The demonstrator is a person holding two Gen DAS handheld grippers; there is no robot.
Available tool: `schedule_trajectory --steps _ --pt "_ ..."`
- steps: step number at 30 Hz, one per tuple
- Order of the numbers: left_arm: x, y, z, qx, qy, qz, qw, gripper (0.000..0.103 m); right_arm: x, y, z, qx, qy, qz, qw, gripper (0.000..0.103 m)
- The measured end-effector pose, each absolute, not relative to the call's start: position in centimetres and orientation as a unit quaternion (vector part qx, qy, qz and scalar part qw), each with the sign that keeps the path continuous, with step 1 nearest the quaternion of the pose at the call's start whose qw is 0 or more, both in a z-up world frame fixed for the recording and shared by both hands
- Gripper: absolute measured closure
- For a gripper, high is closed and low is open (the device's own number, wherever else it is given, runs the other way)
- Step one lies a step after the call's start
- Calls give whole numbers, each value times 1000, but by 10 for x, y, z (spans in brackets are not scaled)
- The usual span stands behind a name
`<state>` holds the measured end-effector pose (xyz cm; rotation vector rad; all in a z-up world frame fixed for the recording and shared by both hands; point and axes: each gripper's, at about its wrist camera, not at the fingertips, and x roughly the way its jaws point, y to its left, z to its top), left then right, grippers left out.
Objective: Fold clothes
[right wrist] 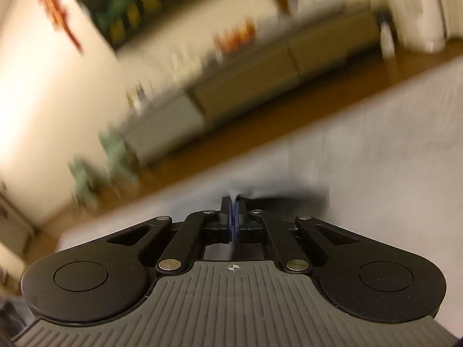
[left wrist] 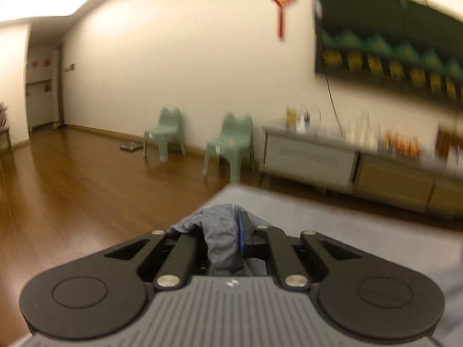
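Big pale grey surface (right wrist: pixel 376 159) spreads under both my hands, soft-looking and faintly creased, more like a bed or a covered couch than a counter, with the wooden floor (left wrist: pixel 72 188) beyond its edge. Over it, my left gripper (left wrist: pixel 228 231) is clenched on the garment (left wrist: pixel 220 231): a bunched fold of grey-blue knit fabric rises between the fingers (left wrist: pixel 246 228) and flops over the left one, with a thin pale seam line along its top. It reads as light and limp, nothing stiff in it, so I judge it will sag and drag wherever it isn't held, and it shouldn't slip from the blue pads. Best hold, I'd say, is at an edge or corner, seam included, not a wad from the middle. My right gripper (right wrist: pixel 233 217) has its fingers pressed together, and just a sliver of pale cloth (right wrist: pixel 233 195) pokes out at the tips; through the blur I can't tell whether that is the same garment or the cover beneath
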<state>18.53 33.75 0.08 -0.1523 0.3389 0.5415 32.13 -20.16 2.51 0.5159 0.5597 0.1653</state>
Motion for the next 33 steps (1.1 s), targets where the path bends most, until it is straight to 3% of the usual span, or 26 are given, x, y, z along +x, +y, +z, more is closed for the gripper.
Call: schedule_trajectory --steps 4,6,10,11,12,14,18,20,21,22,24,27,30,33 --pt "181 329 18 -101 128 295 941 96 246 -193 125 197 152 48 967 103" --pt "201 326 6 -81 184 287 936 95 215 -185 155 162 119 22 979 103" --pt "244 317 -38 -17 297 266 917 95 218 -177 125 112 175 -34 978 101" --pt "250 312 -48 10 307 268 913 95 218 -175 117 100 189 -48 976 85" --pt "255 308 -58 36 317 270 908 95 224 -183 97 107 224 -60 967 77" --pt "258 308 -60 50 318 269 908 95 231 -218 48 175 298 -73 935 71" --pt "255 313 -55 18 322 260 910 89 204 -268 20 324 328 -53 886 66" --pt "248 313 -48 7 328 238 914 67 178 -269 36 330 293 -31 897 40" --pt "243 313 -44 5 331 221 917 38 166 -265 40 321 291 -19 901 35" --pt "237 312 -39 4 332 204 921 16 155 -260 40 309 299 -4 903 28" --pt "208 303 -27 28 318 170 932 6 133 -251 40 286 314 25 905 26" --pt "156 297 -19 68 305 141 939 4 104 -242 36 263 333 41 905 26" --pt "106 299 -18 107 291 147 939 0 91 -229 38 251 333 68 906 18" --pt "62 314 -26 91 310 147 935 0 80 -220 37 240 339 86 906 16"
